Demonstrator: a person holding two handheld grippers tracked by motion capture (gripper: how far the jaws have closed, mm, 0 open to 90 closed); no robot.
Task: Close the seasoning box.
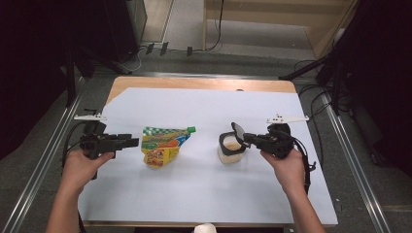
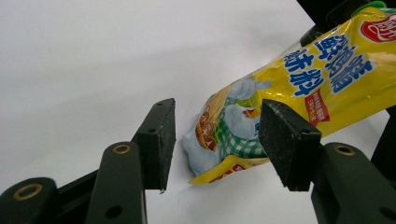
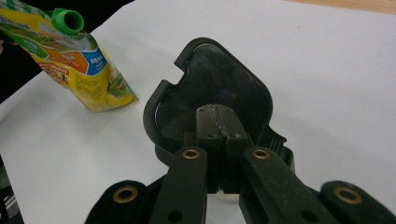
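A yellow spouted pouch (image 1: 164, 144) with a green cap (image 1: 191, 129) lies on the white sheet (image 1: 204, 107), left of centre. My left gripper (image 1: 136, 142) points at its bottom end from the left. In the left gripper view the gripper (image 2: 215, 140) is open, and the pouch (image 2: 289, 88) lies between and beyond the pads without touching them. A small white container (image 1: 231, 152) with a black rim sits right of centre. My right gripper (image 1: 244, 138) is shut on its raised black lid (image 1: 238, 130). The right gripper view shows the gripper (image 3: 218, 116) pinching the lid (image 3: 219, 74) at its near edge.
The white sheet covers most of a wooden table (image 1: 194, 83). Metal rails (image 1: 43, 160) run along both sides. Cables and stands lie on the floor beyond the far edge. The pouch (image 3: 70, 60) and its green cap (image 3: 67, 19) appear at the upper left of the right gripper view.
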